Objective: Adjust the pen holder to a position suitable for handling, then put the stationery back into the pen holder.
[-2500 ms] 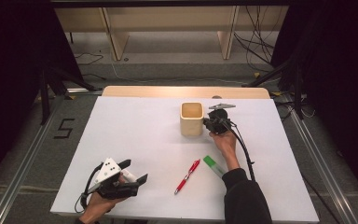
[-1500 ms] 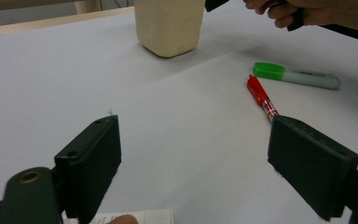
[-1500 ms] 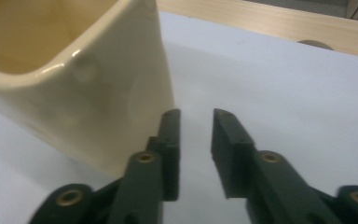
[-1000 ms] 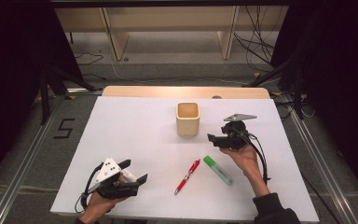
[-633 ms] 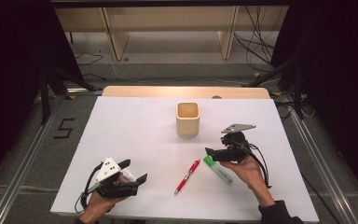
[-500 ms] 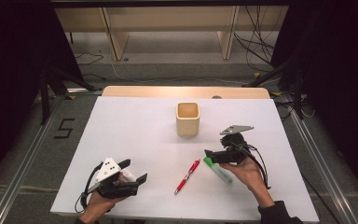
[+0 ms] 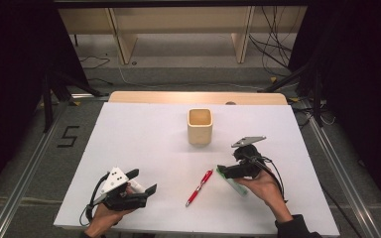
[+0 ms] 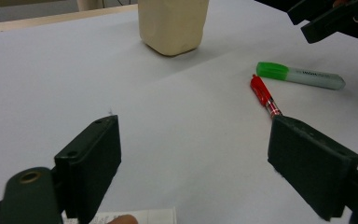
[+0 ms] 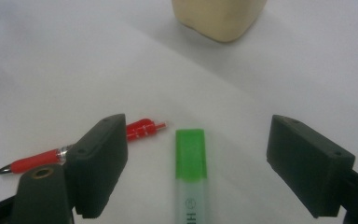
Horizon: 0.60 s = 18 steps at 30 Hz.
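Left gripper (image 7: pixel 146 190): parked at near edge, jaws apart, empty.
Right gripper (image 9: pixel 196 170): jaws just widened, straddling green highlighter (image 9: pixel 190 158), untouched on table.
Red pen (image 9: pixel 74 149): just beside; risk of nudging or pinching.
Cup (image 7: pixel 200 125): farther, toppling if clipped.

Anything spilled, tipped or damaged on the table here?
Nothing stands out. The beige cup stands upright; the red pen and green highlighter lie flat and intact beside each other on the white table.
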Available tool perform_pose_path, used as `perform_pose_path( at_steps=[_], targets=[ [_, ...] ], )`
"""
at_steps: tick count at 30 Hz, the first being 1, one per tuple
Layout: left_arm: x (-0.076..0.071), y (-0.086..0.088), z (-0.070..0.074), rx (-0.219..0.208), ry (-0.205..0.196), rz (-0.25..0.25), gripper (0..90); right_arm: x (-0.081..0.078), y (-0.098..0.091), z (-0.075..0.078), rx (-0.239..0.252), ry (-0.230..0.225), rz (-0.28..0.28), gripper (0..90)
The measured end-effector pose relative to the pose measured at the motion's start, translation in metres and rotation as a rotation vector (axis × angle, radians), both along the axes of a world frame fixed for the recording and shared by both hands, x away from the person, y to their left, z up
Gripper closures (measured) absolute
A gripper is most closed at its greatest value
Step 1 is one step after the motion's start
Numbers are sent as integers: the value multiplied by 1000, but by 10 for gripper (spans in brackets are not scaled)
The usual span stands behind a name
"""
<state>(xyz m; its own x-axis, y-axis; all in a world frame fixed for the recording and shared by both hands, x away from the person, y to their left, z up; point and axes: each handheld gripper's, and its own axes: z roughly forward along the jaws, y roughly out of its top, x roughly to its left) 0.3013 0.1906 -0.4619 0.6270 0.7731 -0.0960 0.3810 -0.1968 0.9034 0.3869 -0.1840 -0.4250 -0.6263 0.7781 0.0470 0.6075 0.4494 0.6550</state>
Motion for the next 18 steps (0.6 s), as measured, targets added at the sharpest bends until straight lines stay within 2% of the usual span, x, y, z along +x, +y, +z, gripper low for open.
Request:
perform_pose_path(
  at_steps=[11, 18],
  targets=[
    [-1, 1, 0, -3, 2, -2, 167, 2, 5, -10, -58, 75, 9, 168],
    [-1, 1, 0, -3, -1, -2, 167, 2, 7, -13, -99, 99, 29, 167]
  ],
)
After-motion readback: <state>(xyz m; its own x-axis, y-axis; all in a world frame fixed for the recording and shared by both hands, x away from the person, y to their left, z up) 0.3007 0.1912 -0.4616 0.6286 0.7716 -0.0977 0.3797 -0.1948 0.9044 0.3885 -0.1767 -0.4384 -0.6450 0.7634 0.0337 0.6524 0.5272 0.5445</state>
